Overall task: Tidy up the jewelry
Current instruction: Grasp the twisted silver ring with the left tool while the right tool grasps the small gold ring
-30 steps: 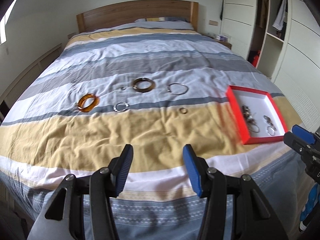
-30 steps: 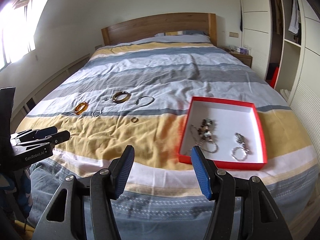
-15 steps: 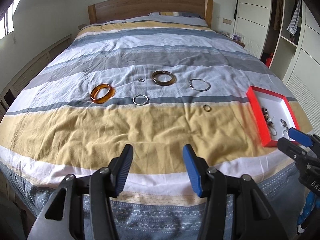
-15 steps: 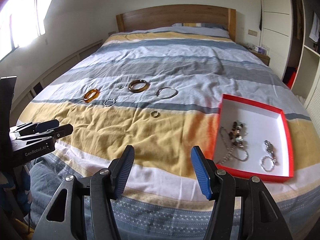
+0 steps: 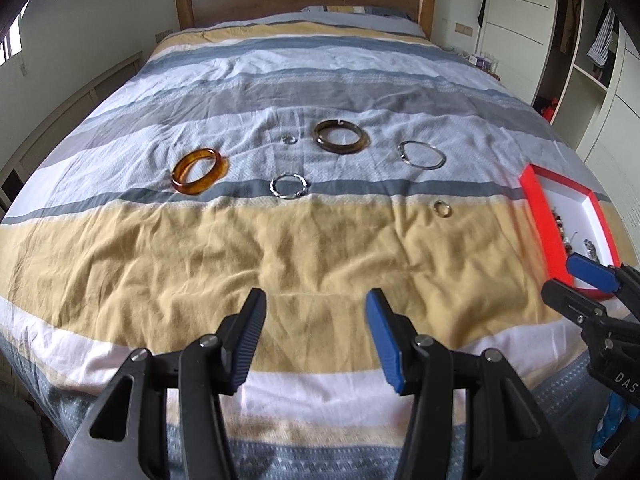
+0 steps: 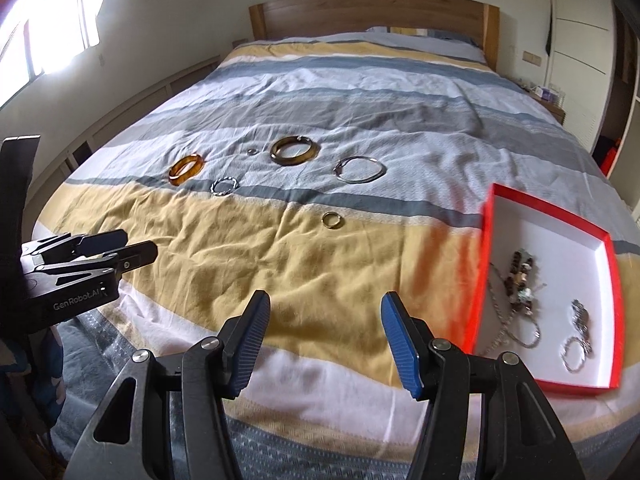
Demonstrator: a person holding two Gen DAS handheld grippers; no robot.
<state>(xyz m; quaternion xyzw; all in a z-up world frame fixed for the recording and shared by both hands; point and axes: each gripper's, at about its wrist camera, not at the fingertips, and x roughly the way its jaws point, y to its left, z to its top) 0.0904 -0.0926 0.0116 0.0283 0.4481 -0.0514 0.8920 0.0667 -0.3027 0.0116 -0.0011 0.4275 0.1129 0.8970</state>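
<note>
Two sets of black tongs with blue pads hang above the foot of a bed [image 5: 320,80] made up with a duvet striped in yellow, grey, blue and white. The left tongs [image 5: 316,320] stand open with nothing between the pads. The right tongs [image 6: 322,318] have their jaws closing, about half apart, and nothing lies between them either.

Loose jewelry is spread across the middle of the duvet. A translucent amber bangle [image 5: 197,171] lies farthest left, tilted on its edge. Just beside it to the right rests a twisted silver ring-shaped bracelet [image 5: 289,186], on the dark blue stripe. Beyond that lie a small silver ring [image 5: 289,140] and a thick dark brown bangle [image 5: 340,137], near one another on the pale stripe. A thin silver wire bangle [image 5: 422,154] sits to the right of the brown one, apart from it. A small gold ring [image 6: 332,219] rests alone on the yellow stripe, nearer the foot of the bed.

A shallow red box with a white interior [image 6: 520,204] sits on the duvet at the right, well apart from the loose pieces. Inside it lie a beaded chain necklace [image 6: 520,276] and a silver chain bracelet [image 6: 578,336]. A wooden headboard [image 6: 372,10] closes the far end.
</note>
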